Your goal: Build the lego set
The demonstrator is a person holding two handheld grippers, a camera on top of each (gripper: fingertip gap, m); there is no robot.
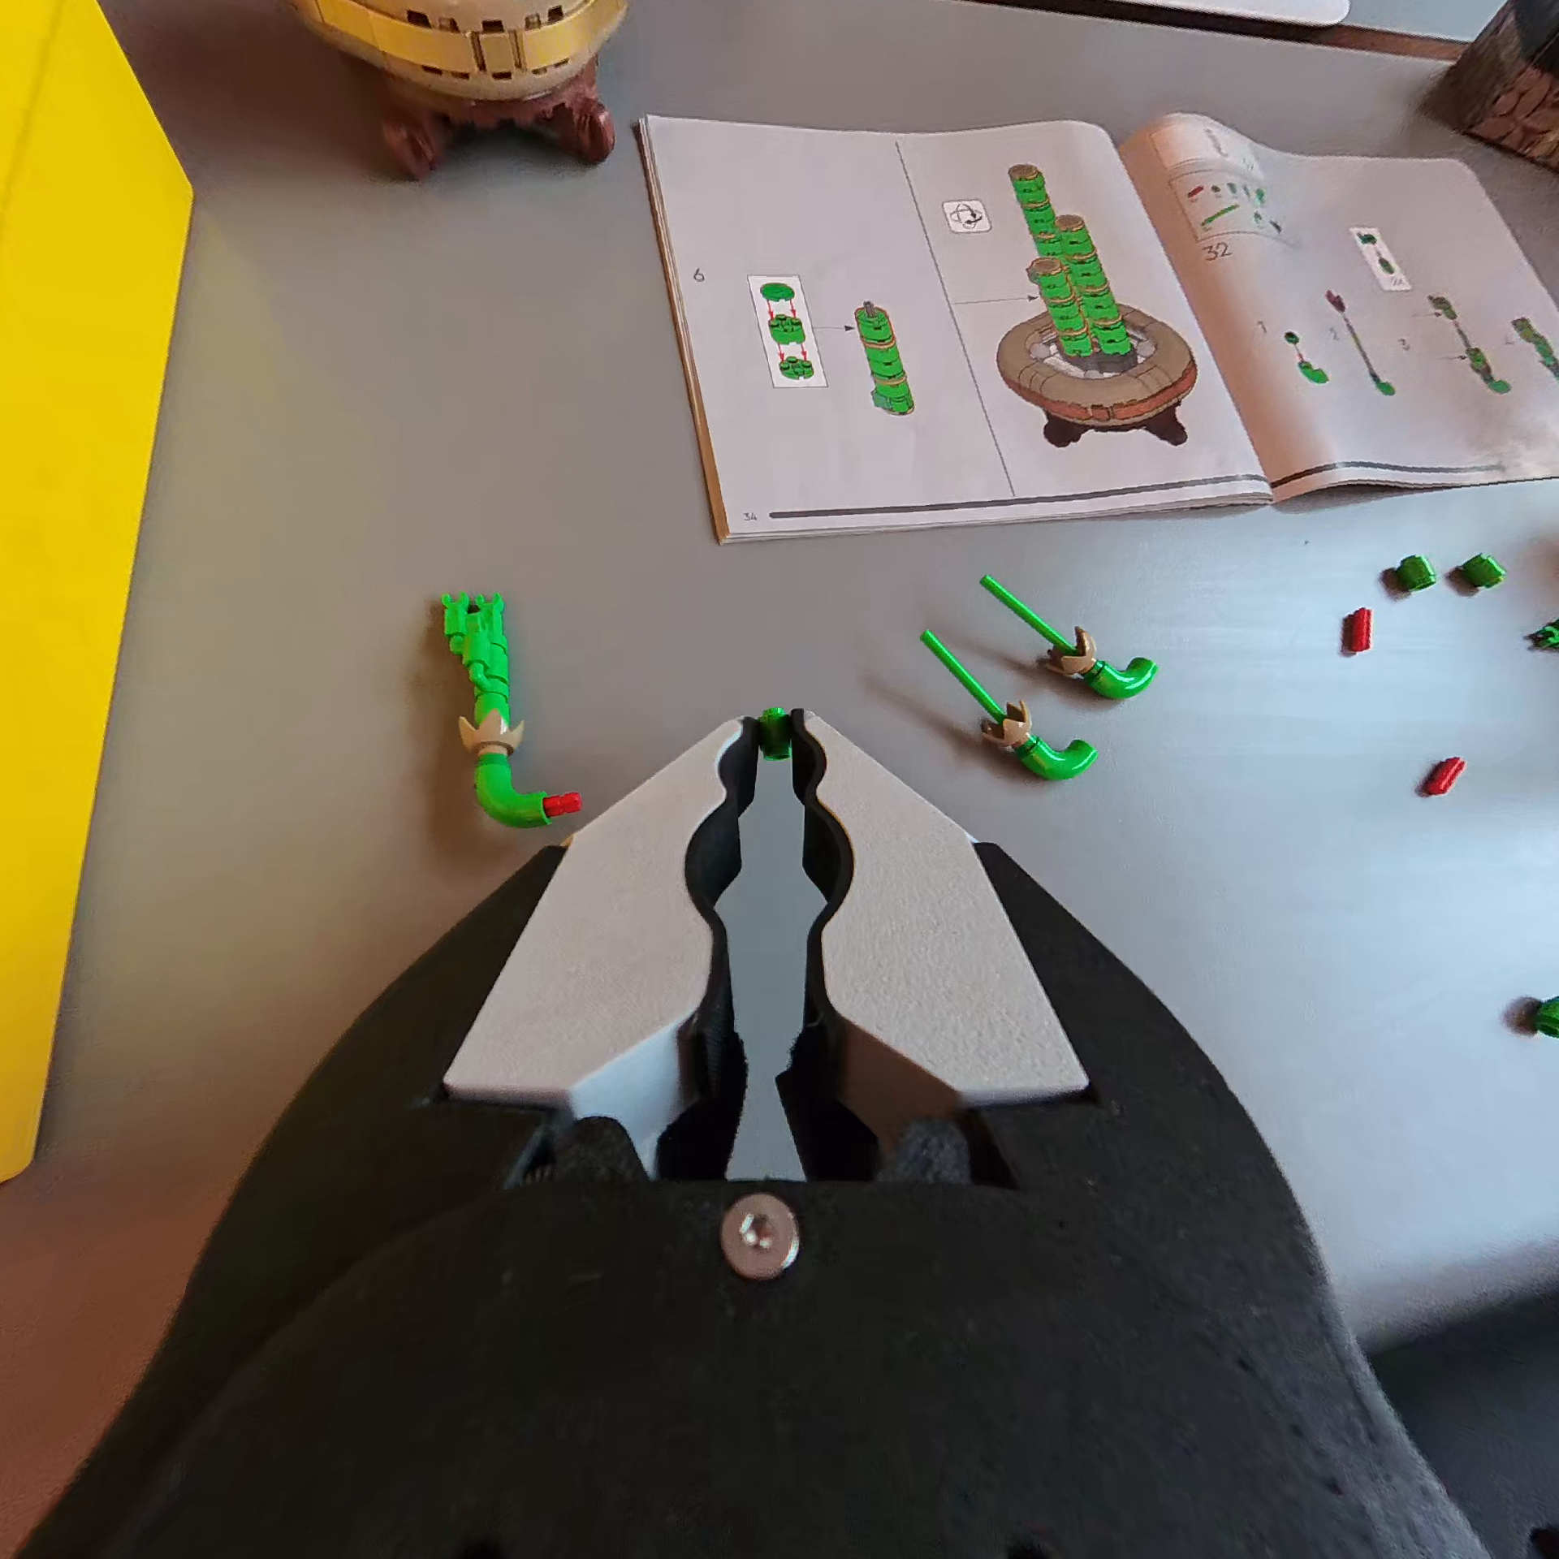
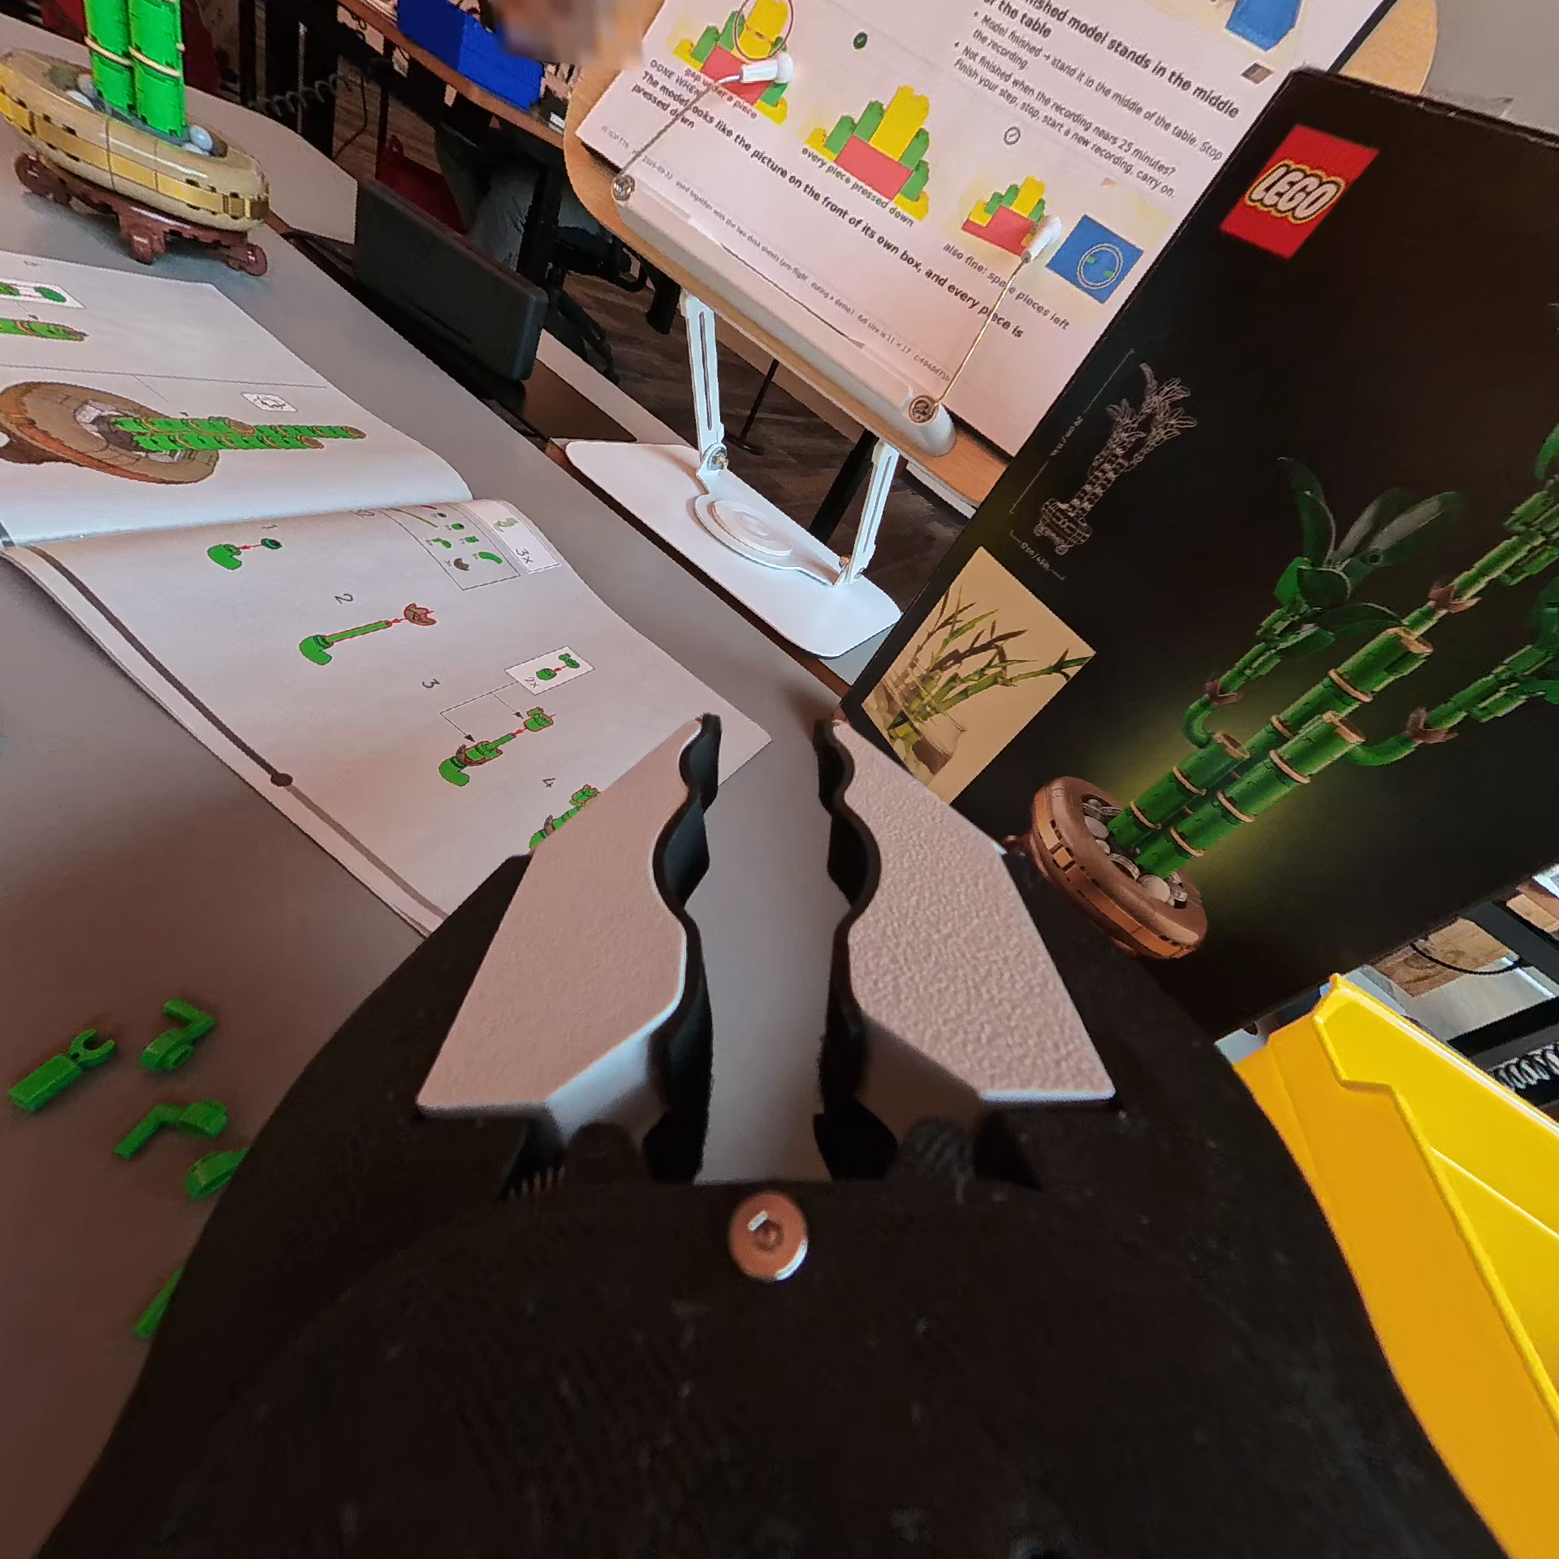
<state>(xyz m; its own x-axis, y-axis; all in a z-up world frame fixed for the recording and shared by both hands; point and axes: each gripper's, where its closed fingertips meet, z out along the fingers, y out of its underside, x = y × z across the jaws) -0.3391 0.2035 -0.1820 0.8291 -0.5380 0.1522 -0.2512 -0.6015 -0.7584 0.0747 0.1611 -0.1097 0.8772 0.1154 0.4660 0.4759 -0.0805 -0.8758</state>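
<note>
the left gripper point(image 1: 774, 732) has its fingers pinched on a small green round piece point(image 1: 773, 736) at the very tips, above the grey bench point(image 1: 337, 472). left of it lies a built green stalk point(image 1: 493, 717); right, two green stems point(image 1: 1025, 675); the open booklet point(image 1: 928, 337) lies farther off. the right gripper point(image 2: 766, 742) hangs with fingers apart, empty, near the box point(image 2: 1265, 548).

Open table by the left gripper, a walled-in right one

Ahead of the left gripper point(image 1: 774, 719) bare grey table point(image 1: 337, 422) lies between a built stem point(image 1: 493, 709) leftward and two rod stems point(image 1: 1033, 683) rightward (booklet point(image 1: 844, 337) beyond); the set box point(image 2: 1265, 548) and yellow bin point(image 2: 1434, 1223) block the right gripper's point(image 2: 766, 727) right side.
</note>
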